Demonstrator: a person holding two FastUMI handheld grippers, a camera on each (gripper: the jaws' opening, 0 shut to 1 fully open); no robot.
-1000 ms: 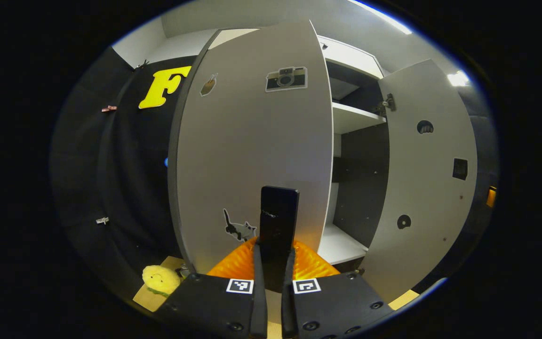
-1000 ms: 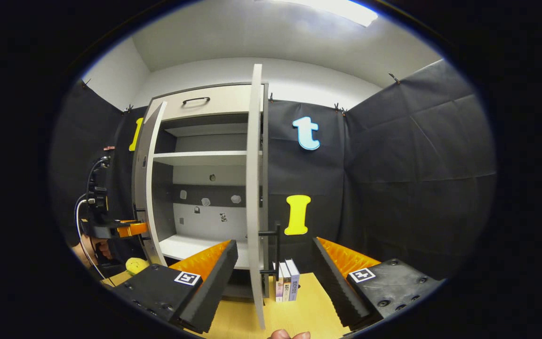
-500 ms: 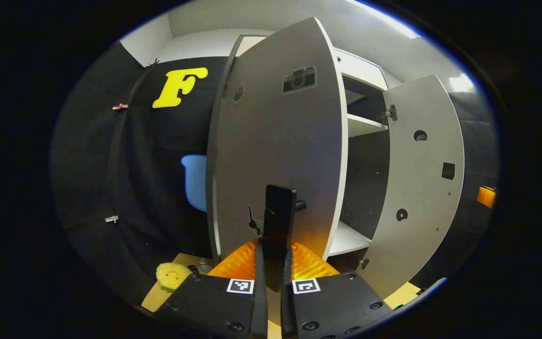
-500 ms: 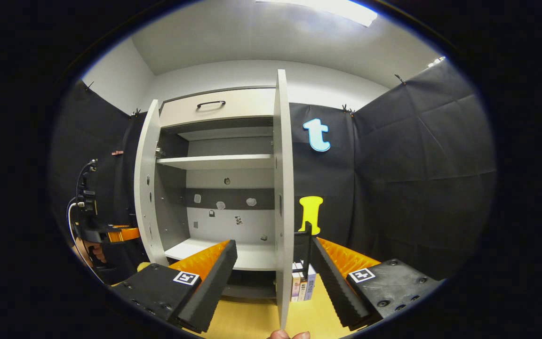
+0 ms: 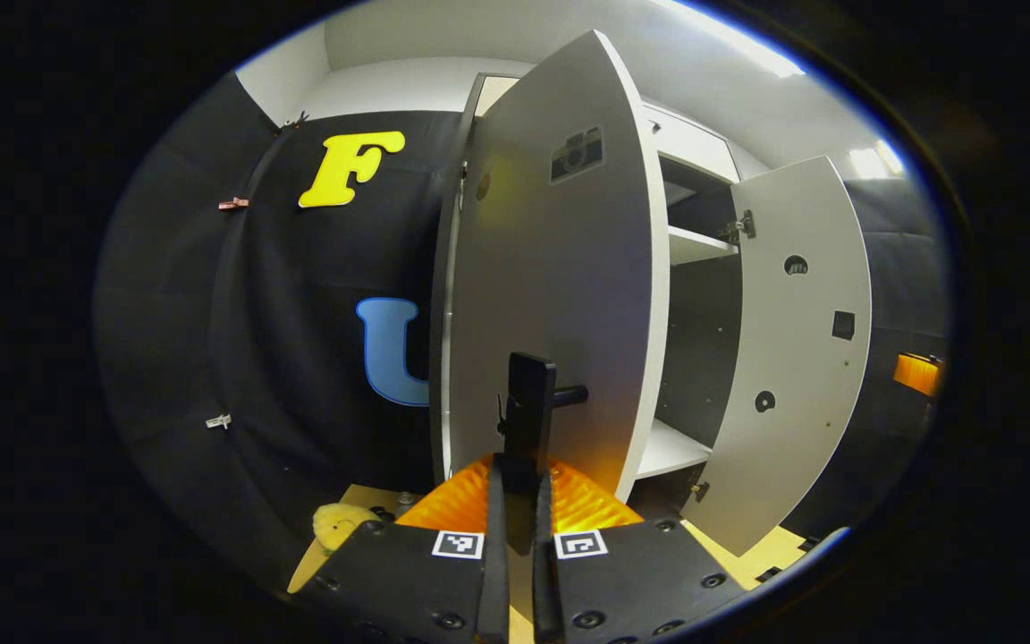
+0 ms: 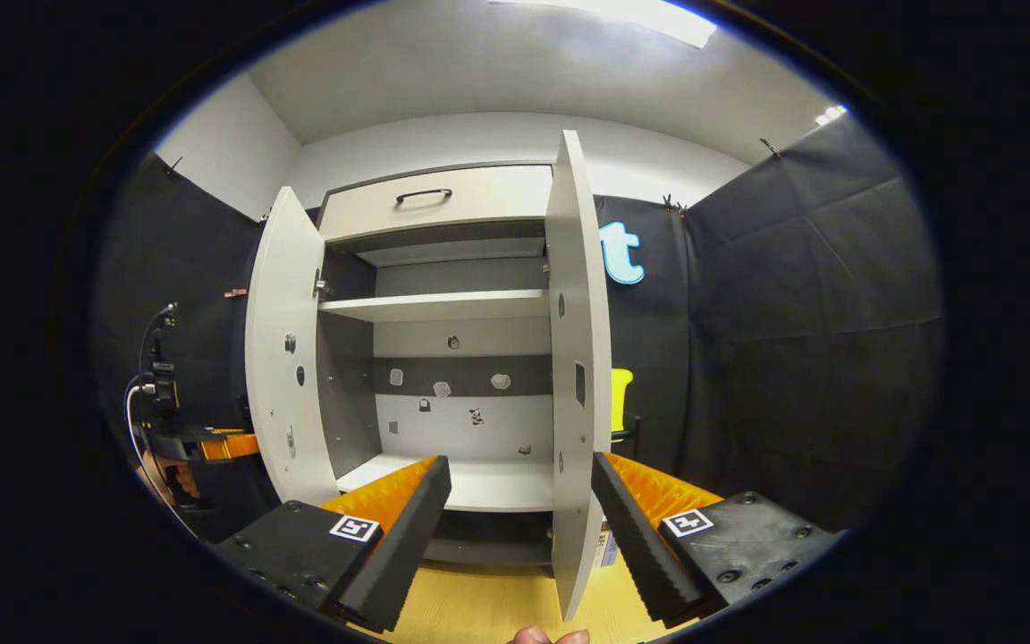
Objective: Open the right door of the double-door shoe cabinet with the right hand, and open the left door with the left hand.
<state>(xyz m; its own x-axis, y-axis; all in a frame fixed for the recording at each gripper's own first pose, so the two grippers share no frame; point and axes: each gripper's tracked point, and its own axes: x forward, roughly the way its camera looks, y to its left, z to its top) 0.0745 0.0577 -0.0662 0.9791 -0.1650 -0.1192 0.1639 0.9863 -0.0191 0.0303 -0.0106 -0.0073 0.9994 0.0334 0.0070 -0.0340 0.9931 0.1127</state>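
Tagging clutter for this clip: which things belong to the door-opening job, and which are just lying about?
Job: left door, its handle, held by left gripper; right door; right gripper, open.
Lying about: yellow plush toy, books.

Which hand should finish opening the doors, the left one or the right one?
Probably the left. The left gripper has its jaws shut on the left door's handle. The right gripper hangs open, holding nothing, and the right door stands swung out.
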